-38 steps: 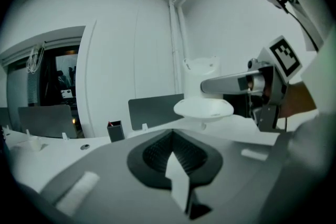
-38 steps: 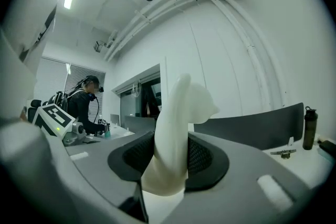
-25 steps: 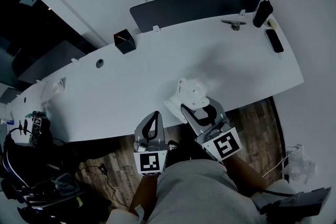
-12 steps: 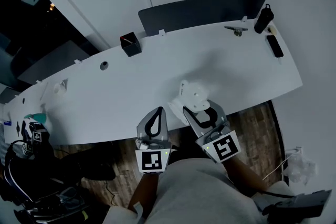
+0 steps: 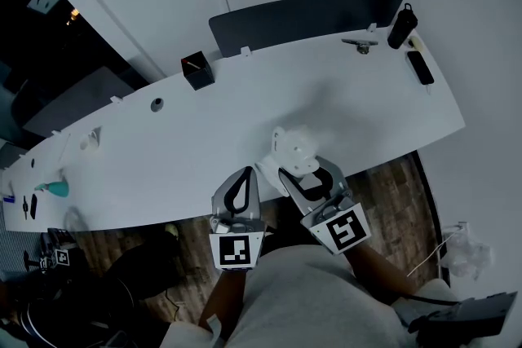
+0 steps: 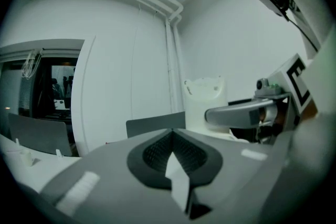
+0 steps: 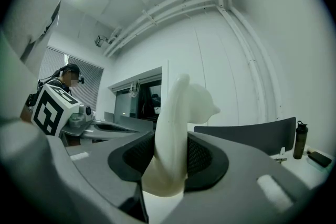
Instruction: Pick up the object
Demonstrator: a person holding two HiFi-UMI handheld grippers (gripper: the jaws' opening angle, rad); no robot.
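Right gripper (image 7: 169,160): clamped on the white object (image 7: 181,113), which sticks up between the pads.
Left gripper (image 6: 171,150): jaws pressed together, nothing between them.
Object's place: held at the near edge of the table (image 5: 196,134), beside the left gripper.

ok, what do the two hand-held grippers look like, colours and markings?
Both alike: the left hand-held gripper and right hand-held gripper have grey tapered jaws with dark mesh-textured pads and small white rectangular marks. Each carries a white cube with a black square marker.
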